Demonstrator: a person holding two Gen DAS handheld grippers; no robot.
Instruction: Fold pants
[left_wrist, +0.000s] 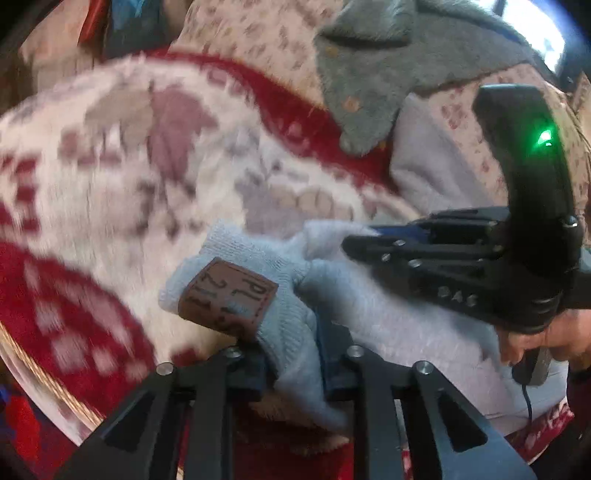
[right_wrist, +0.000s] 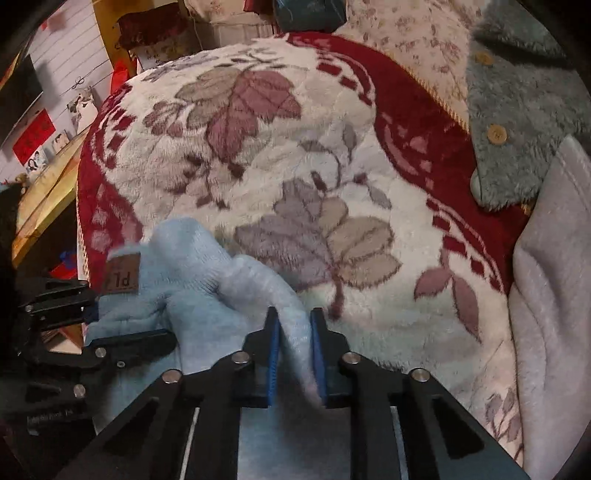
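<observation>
The light blue knit pants (left_wrist: 332, 295) lie bunched on a red and white floral blanket (left_wrist: 122, 177), with a brown leather patch (left_wrist: 227, 291) on the waistband. In the left wrist view my left gripper (left_wrist: 295, 356) is shut on a fold beside the patch. My right gripper (left_wrist: 360, 238) comes in from the right, its tips in the fabric. In the right wrist view the right gripper (right_wrist: 293, 332) pinches a raised ridge of the pants (right_wrist: 192, 266) between its blue pads. The left gripper (right_wrist: 125, 314) grips the cloth just below the patch (right_wrist: 123, 275).
A grey fleece garment with wooden buttons (right_wrist: 517, 122) and a pale lavender garment (right_wrist: 554, 288) lie at the blanket's right side. A hand (left_wrist: 546, 339) holds the right gripper's handle. Wooden furniture (right_wrist: 44, 206) and clutter stand past the blanket's (right_wrist: 258, 155) left edge.
</observation>
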